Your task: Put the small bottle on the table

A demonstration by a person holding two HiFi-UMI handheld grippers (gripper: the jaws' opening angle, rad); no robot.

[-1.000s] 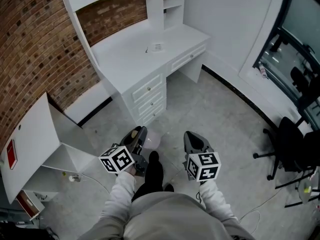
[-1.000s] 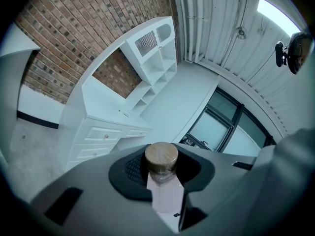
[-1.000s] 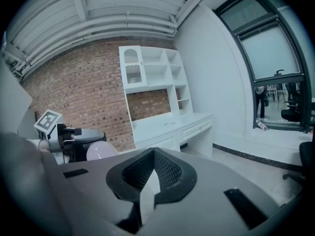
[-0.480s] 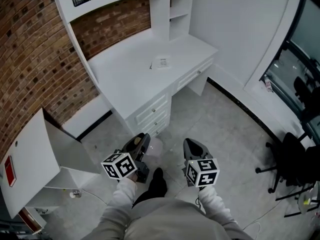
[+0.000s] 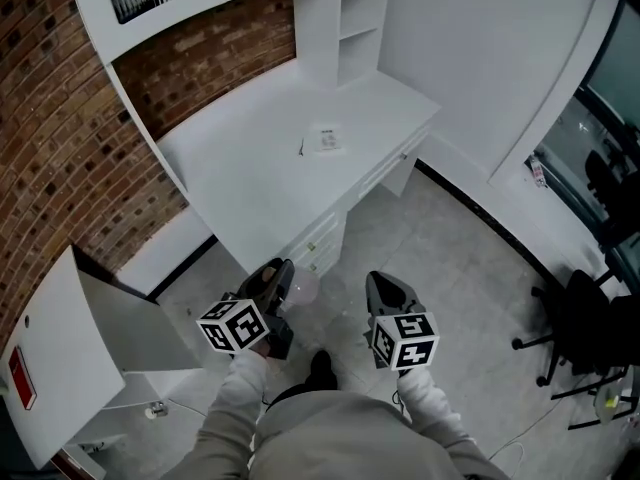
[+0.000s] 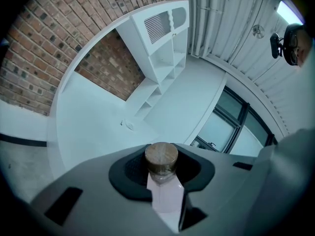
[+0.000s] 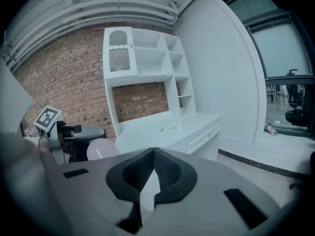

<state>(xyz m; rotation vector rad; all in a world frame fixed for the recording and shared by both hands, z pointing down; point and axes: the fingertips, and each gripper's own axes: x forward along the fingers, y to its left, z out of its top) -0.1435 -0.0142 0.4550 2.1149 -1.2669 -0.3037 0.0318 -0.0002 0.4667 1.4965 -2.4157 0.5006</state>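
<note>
The small bottle [image 6: 161, 159] has a cork lid and a pale body, and it stands between the jaws of my left gripper [image 6: 162, 173], which is shut on it. In the head view the left gripper [image 5: 277, 286] is low in the frame, just in front of the white desk [image 5: 262, 173], with the bottle [image 5: 303, 286] showing at its tip. My right gripper [image 5: 385, 290] is beside it, over the floor. In the right gripper view the right gripper [image 7: 153, 157] is shut with nothing in it, and the bottle [image 7: 100, 150] shows at the left.
A small paper [image 5: 326, 138] lies on the desk, with a shelf unit [image 5: 350, 18] at its back and drawers [image 5: 322, 247] in front. A white cabinet door [image 5: 55, 368] hangs open at lower left. Office chairs [image 5: 590, 318] stand at right.
The desk has come nearer and now lies more squarely ahead of both grippers. The left gripper still holds the bottle; the right stays shut.
</note>
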